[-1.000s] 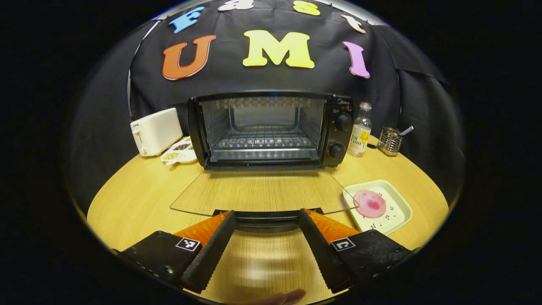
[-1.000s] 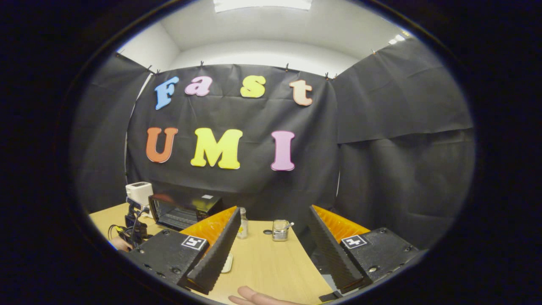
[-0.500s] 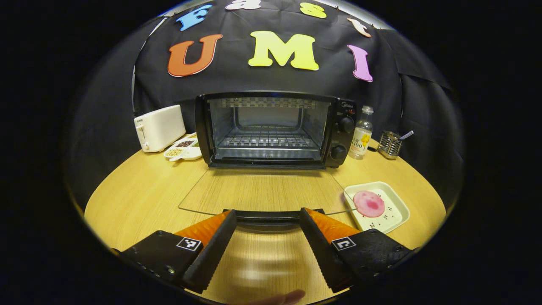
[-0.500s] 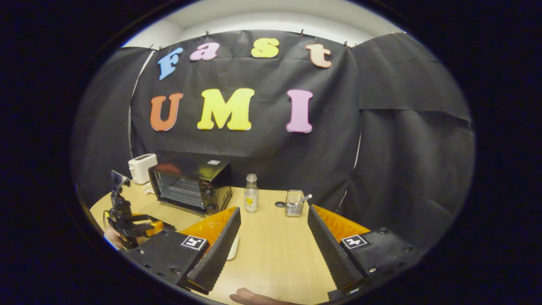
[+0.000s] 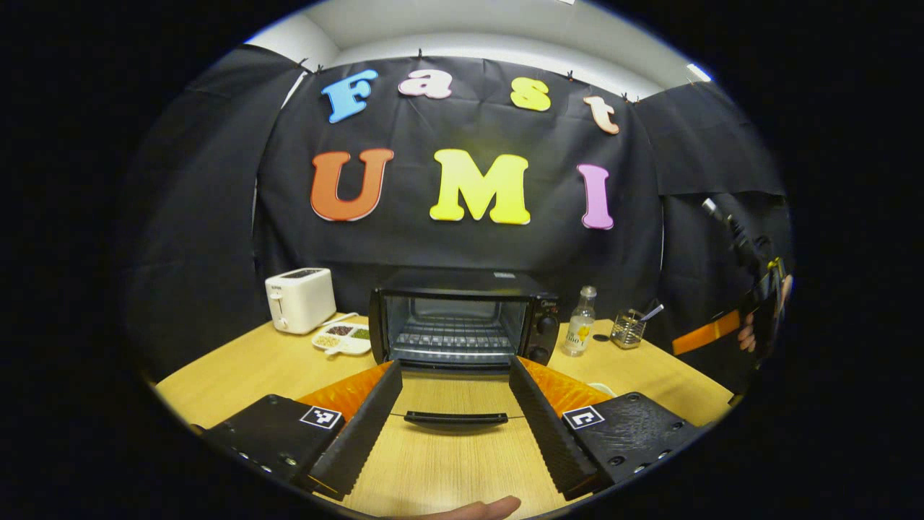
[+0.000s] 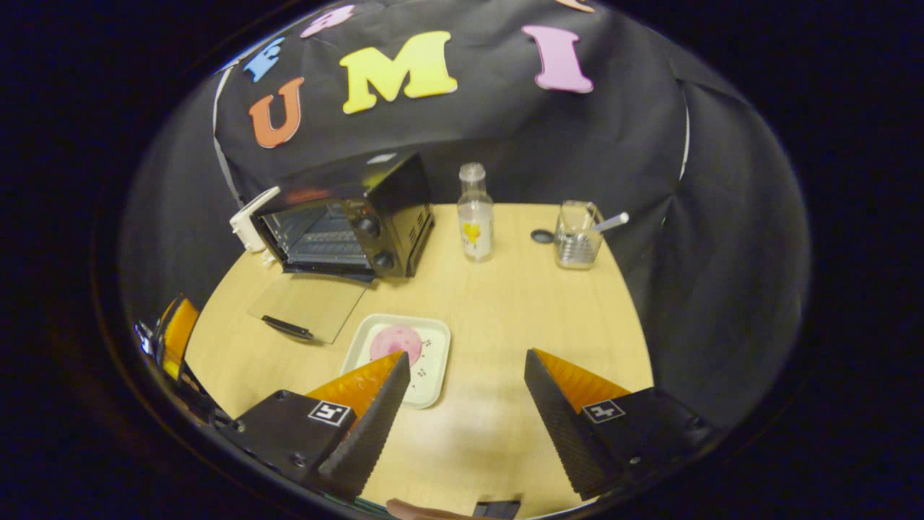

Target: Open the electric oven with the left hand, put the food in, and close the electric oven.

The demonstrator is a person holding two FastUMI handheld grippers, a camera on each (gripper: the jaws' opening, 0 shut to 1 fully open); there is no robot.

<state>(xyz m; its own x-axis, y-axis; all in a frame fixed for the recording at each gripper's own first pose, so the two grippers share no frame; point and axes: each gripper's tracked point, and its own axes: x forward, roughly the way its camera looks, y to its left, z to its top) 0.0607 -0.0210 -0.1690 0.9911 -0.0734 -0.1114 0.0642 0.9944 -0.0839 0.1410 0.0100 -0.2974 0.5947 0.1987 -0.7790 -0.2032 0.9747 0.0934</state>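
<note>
Now that the left claw (image 5: 453, 419) has backed off the door handle (image 5: 455, 417), spread wide and empty, the oven (image 6: 343, 224) stands open at centre; right claw (image 6: 465, 404), also wide and empty, has dipped toward the food (image 6: 395, 342) on its tray (image 6: 432, 361), lower centre – pickup next

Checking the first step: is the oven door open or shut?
Open. The glass door lies flat on the table before the oven, rack exposed.

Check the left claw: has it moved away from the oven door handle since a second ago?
Yes. The left claw has pulled back and risen from the oven; the door handle now lies between its open fingers, untouched.
</note>
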